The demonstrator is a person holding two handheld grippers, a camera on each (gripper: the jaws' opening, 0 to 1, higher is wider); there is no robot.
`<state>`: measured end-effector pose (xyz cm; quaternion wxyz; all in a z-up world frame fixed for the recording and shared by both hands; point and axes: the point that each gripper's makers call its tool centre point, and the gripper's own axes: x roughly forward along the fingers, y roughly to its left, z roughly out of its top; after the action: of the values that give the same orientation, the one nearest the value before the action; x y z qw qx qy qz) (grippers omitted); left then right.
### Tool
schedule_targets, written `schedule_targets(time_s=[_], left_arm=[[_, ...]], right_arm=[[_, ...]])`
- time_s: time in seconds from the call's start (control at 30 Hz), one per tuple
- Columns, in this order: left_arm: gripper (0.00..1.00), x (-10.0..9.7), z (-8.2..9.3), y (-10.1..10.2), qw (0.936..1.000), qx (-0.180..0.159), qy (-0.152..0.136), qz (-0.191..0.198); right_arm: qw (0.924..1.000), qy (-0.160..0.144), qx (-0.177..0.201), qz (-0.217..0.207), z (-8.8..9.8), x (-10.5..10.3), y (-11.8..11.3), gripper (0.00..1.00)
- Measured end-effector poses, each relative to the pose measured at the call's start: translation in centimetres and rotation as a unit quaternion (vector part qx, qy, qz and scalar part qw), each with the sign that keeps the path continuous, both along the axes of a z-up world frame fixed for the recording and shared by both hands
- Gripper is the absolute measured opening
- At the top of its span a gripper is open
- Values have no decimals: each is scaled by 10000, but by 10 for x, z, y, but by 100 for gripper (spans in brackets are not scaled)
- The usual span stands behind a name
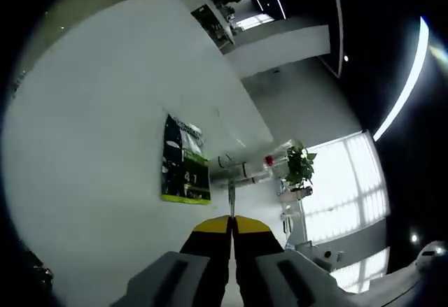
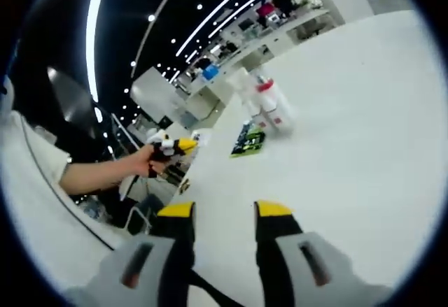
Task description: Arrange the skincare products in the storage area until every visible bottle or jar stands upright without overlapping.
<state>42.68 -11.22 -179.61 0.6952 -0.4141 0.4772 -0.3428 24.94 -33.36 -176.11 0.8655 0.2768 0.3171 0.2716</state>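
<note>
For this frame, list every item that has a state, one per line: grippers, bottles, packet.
left gripper: jaws shut, nothing between them, above the white table.
right gripper: jaws open, empty.
clear bottles: on the table beside the packet; upright or lying, cannot tell.
green and black packet: lying flat on the table.

On your white table [image 2: 364, 153], the flat green-and-black packet [image 2: 248, 140] lies just in front of the clear red-capped bottles [image 2: 271, 108]. Your left gripper [image 2: 171, 147] is well to the packet's left, off the table edge.
</note>
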Motion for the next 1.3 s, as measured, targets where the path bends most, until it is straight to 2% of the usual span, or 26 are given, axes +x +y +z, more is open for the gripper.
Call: schedule_targets(time_s=[0.4, 0.6, 0.77, 0.97, 1.2, 1.3], left_arm=[[0, 54, -30, 5, 9994, 310, 117, -25], [0, 56, -25, -8, 9992, 350, 204, 1], [0, 64, -32, -8, 9986, 468, 253, -54], [0, 87, -49, 2, 9976, 580, 381, -26], [0, 92, -69, 7, 9944, 866, 538, -280], [0, 96, -73, 9, 9940, 874, 576, -311]], right_arm=[[9989, 299, -170, -328, -10, -2, -5, 32], [9978, 394, -224, -479, -12, 2, -9, 32], [9963, 457, -393, -607, -16, 9, -12, 33], [9956, 592, -400, -605, -22, 18, -7, 33], [9955, 660, -350, -588, -24, 32, -1, 33], [9956, 667, -359, -556, -24, 36, 0, 33]])
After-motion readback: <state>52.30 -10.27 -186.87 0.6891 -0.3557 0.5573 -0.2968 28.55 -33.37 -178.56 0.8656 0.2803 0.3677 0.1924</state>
